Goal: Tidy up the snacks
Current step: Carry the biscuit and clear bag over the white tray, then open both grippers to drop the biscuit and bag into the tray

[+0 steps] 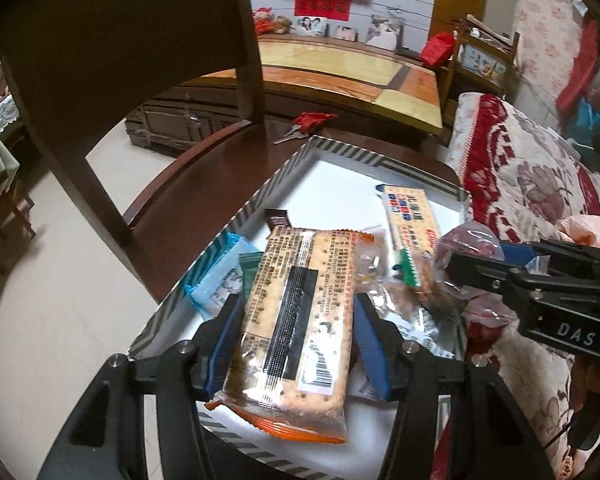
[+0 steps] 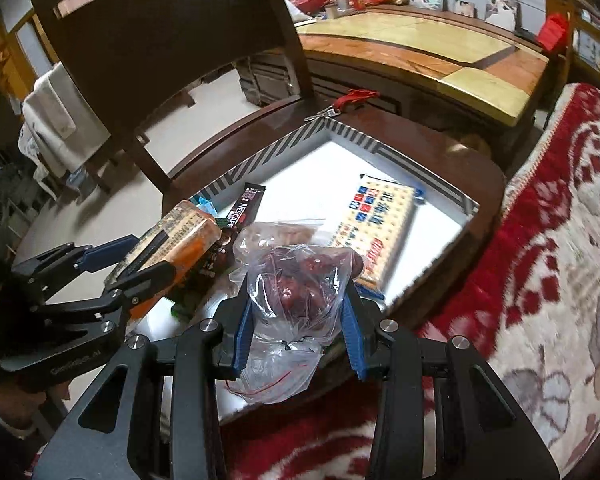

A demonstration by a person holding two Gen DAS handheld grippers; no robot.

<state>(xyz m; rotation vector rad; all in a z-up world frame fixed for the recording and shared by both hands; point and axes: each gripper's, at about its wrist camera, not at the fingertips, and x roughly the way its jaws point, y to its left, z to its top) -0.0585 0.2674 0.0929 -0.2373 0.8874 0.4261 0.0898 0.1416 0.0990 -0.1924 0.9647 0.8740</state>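
My left gripper (image 1: 296, 316) is shut on an orange cracker pack (image 1: 296, 320) and holds it above the striped white box (image 1: 284, 178). The pack also shows in the right wrist view (image 2: 172, 240). My right gripper (image 2: 296, 300) is shut on a clear bag of red dates (image 2: 296, 288) over the box's near edge. In the box lie a yellow cracker pack (image 2: 376, 216), a Nescafe stick (image 2: 244, 204), a blue packet (image 1: 216, 276) and other wrapped snacks (image 1: 404, 308).
The box sits on a dark wooden chair seat (image 2: 440, 136) whose backrest (image 2: 160, 32) rises at the left. Keys with a red strap (image 2: 348, 100) lie behind the box. A red floral blanket (image 2: 540, 240) is on the right. A low wooden table (image 2: 420, 52) stands behind.
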